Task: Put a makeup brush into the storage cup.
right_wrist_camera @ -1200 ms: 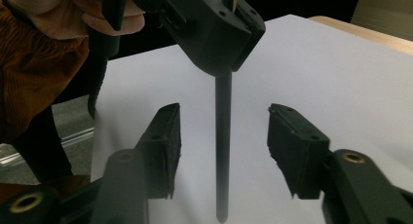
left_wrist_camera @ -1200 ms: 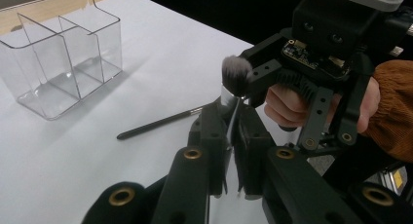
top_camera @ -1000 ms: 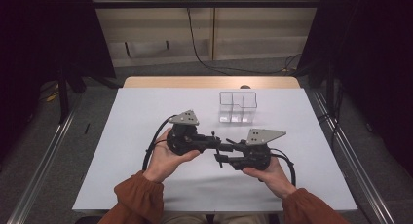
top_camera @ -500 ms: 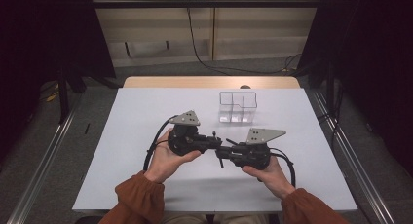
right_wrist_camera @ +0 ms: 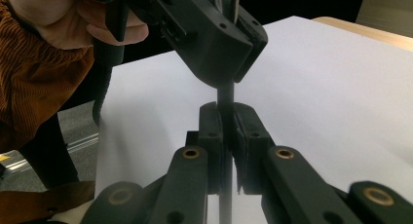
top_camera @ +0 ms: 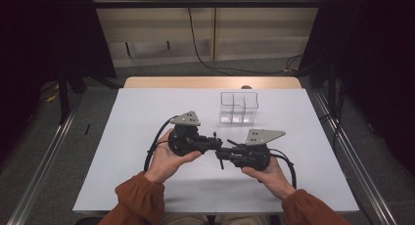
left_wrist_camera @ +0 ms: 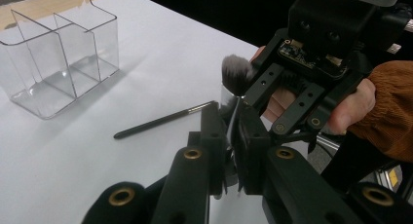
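The left gripper [left_wrist_camera: 233, 131] is clamped on a makeup brush [left_wrist_camera: 235, 74]. The right gripper [right_wrist_camera: 227, 118], whose jaws have just closed, grips its handle.

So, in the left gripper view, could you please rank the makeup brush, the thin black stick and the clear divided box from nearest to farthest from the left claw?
1. makeup brush, clamped in the left claw.
2. thin black stick, lying on the table just beyond.
3. clear divided box, at the upper left.
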The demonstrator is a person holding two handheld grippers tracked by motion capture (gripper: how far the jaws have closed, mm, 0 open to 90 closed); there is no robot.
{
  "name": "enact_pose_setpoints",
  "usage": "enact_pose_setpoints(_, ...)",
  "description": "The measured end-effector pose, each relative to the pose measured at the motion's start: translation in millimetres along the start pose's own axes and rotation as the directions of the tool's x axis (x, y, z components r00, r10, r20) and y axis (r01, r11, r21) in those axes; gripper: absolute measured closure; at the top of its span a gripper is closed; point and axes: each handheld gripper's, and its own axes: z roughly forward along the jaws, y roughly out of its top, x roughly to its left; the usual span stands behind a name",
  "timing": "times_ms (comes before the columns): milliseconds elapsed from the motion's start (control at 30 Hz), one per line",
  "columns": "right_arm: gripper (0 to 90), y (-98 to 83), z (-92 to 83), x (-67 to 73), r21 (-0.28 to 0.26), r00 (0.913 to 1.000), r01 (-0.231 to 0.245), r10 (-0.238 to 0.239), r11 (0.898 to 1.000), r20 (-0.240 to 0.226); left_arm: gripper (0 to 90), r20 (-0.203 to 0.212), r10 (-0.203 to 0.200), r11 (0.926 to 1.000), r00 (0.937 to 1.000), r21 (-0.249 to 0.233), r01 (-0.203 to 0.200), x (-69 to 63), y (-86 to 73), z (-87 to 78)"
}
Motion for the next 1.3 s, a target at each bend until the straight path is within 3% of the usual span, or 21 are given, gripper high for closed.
enact_pose_setpoints(500,84.1,0.3,-1.0,0.3,0.001,1.0000,0.001,-0.001,1.000,0.005,83.9,0.005,-0.002,1.0000,1.0000,-0.002,0.002,0.2,-0.9,1.0)
enact_pose_setpoints(900,84.5,0.8,-1.1,0.9,-0.003,0.9999,0.006,-0.006,1.000,0.013,81.1,-0.007,0.007,0.9989,0.9999,-0.046,-0.008,1.7,-7.0,-2.4)
enact_pose_setpoints(1033,84.5,1.0,-3.2,-1.3,-0.009,0.9997,-0.002,0.002,1.000,0.026,73.9,0.003,-0.006,0.9981,1.0000,-0.062,0.006,4.7,-8.8,-5.7)
enact_pose_setpoints(1100,84.6,1.1,-3.6,-1.7,-0.012,0.9995,-0.004,0.004,1.000,0.030,67.4,-0.029,-0.002,0.9977,0.9996,-0.068,0.000,4.9,-9.3,-7.0)
enact_pose_setpoints(1200,84.6,0.9,-3.9,-2.3,-0.012,0.9994,-0.003,0.003,1.000,0.034,56.3,-0.036,-0.032,0.9950,0.9988,-0.096,0.029,8.4,-10.4,-10.3)
enact_pose_setpoints(1300,84.5,1.1,-4.8,-2.6,-0.013,0.9992,-0.005,0.006,1.000,0.039,49.3,-0.068,-0.035,0.9943,0.9971,-0.103,0.028,10.6,-11.9,-14.4)
